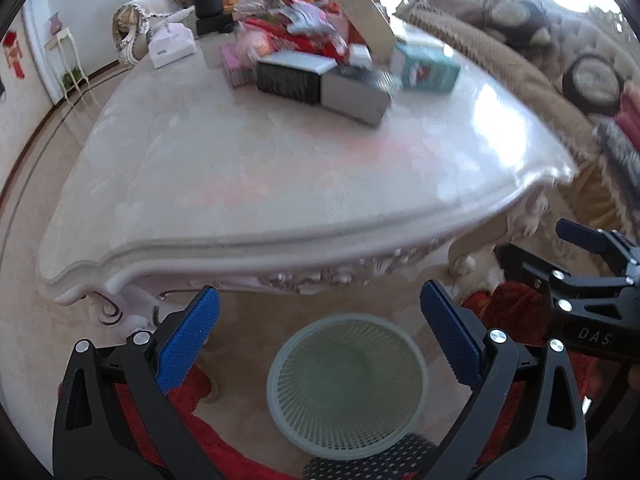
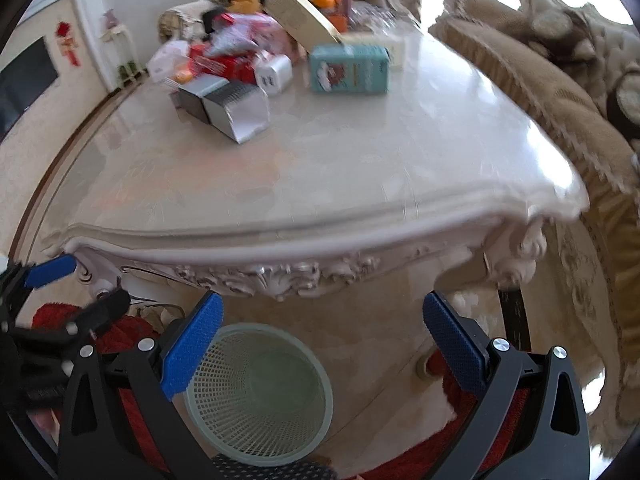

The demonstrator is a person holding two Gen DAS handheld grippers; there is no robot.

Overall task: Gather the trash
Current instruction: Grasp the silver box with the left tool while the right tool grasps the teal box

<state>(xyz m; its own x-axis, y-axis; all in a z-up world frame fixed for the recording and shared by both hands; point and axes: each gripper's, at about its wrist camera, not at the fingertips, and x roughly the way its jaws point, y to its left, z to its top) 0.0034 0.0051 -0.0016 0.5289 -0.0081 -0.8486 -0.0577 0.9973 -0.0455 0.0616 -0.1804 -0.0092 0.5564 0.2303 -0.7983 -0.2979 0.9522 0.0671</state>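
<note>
A pale green mesh wastebasket [image 1: 347,386] [image 2: 260,394] stands on the floor below the table's near edge, and nothing shows inside it. My left gripper [image 1: 320,328] hovers above it, open, nothing between its blue pads. My right gripper [image 2: 322,332] is open too, its left pad over the basket's rim. Each gripper shows in the other's view: the right gripper [image 1: 588,264] and the left gripper [image 2: 60,284]. Far back on the marble table [image 1: 260,168] [image 2: 320,152] lie a grey-and-black box [image 1: 352,94] [image 2: 236,110], a teal carton [image 1: 428,68] [image 2: 350,69] and a heap of wrappers [image 1: 296,28] [image 2: 240,36].
The table's carved white apron [image 2: 280,272] and leg [image 1: 464,256] stand just behind the basket. A brown sofa with cushions [image 1: 520,52] [image 2: 560,80] runs along the right. A red rug [image 1: 216,440] lies on the pale floor around the basket.
</note>
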